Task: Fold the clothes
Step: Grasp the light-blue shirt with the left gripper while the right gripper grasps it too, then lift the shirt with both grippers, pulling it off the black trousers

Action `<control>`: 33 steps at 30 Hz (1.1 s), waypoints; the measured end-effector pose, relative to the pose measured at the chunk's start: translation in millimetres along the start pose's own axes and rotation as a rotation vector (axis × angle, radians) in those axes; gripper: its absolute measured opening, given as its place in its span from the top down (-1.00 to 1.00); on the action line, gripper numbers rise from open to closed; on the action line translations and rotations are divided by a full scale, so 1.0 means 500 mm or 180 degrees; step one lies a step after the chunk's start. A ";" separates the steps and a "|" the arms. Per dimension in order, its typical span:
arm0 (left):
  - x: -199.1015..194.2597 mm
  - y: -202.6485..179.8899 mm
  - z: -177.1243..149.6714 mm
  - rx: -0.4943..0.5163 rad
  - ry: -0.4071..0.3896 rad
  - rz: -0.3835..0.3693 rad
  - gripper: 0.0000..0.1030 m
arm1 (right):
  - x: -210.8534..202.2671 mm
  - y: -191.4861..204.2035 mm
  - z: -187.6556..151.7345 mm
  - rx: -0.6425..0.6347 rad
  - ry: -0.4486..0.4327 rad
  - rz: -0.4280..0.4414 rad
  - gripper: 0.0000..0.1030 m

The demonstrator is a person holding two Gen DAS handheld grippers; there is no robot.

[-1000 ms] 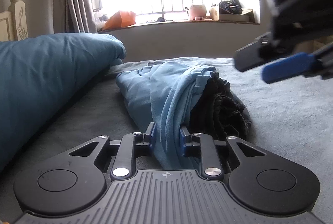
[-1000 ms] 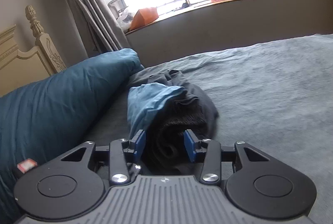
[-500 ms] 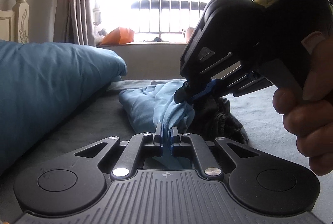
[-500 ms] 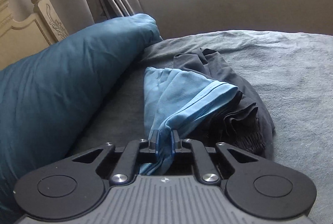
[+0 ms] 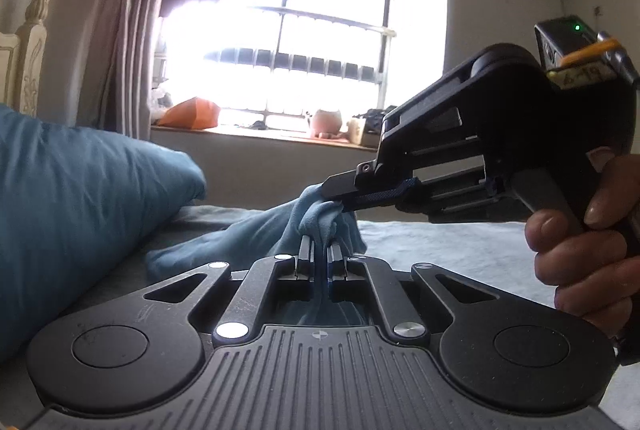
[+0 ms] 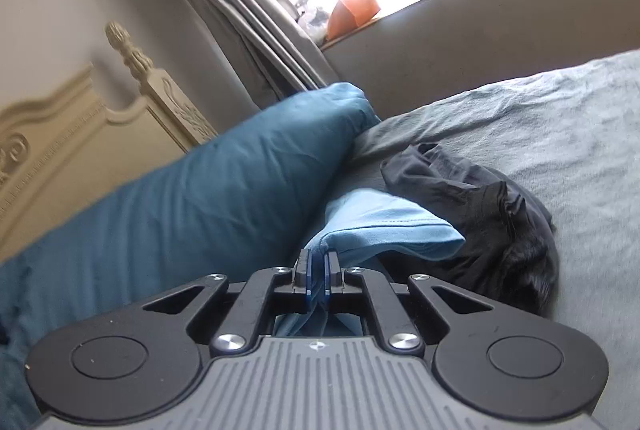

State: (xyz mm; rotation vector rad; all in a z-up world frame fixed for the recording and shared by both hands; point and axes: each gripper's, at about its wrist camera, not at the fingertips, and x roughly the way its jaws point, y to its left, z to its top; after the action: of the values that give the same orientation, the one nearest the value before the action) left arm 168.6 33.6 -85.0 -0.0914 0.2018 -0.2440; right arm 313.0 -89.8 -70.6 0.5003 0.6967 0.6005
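1. Light blue garment (image 6: 384, 226): soft knit with a stitched hem, bunched into folds. It lies on the bed between the pillow and the dark garment, with one end lifted clear of the sheet by both grippers.
2. Left gripper (image 5: 319, 254): matte black, ribbed body, blue-lined fingers. Jaws narrowed to a slit, pinching a gathered ridge of the blue fabric.
3. Right gripper (image 6: 317, 262): same make. Jaws nearly together, clamped on a fold of the blue fabric. In the left wrist view it comes in from the right, held by a hand (image 5: 584, 250), its tips meeting the cloth just above the left gripper.
4. Dark garment (image 6: 500, 222): black, crumpled heap, just beside the blue one and partly under its hem.
5. Pillow (image 6: 200, 190): teal, smooth weave, plump and long, against the headboard side.
6. Bed sheet (image 6: 560, 118): grey, faintly rumpled.
7. Headboard (image 6: 80, 134): cream, carved scrolls, turned finial.
8. Windowsill (image 5: 280, 132): carries an orange bag (image 5: 188, 112), a pinkish pot (image 5: 326, 120) and an open box, contents too small to tell.
9. Curtain (image 5: 120, 30): grey, pleated.
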 end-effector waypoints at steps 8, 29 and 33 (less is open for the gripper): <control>-0.142 -0.110 0.046 -0.0163 -0.0152 -0.0829 0.94 | -0.261 0.018 -0.062 0.0309 -0.0287 0.0203 0.89; -0.234 -0.283 -0.131 0.0256 0.1558 -0.2001 0.78 | -0.739 -0.114 -0.514 0.1239 -0.0564 -0.0713 0.86; -0.255 -0.253 -0.157 0.0250 0.1742 -0.1926 0.52 | -0.721 -0.124 -0.611 0.1282 -0.0364 -0.0852 0.58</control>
State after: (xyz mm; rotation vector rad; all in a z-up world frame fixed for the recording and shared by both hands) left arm 2.1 -62.0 -123.1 -0.0027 0.7106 -0.8812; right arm -105.3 -302.8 -152.8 0.7931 0.7634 0.1756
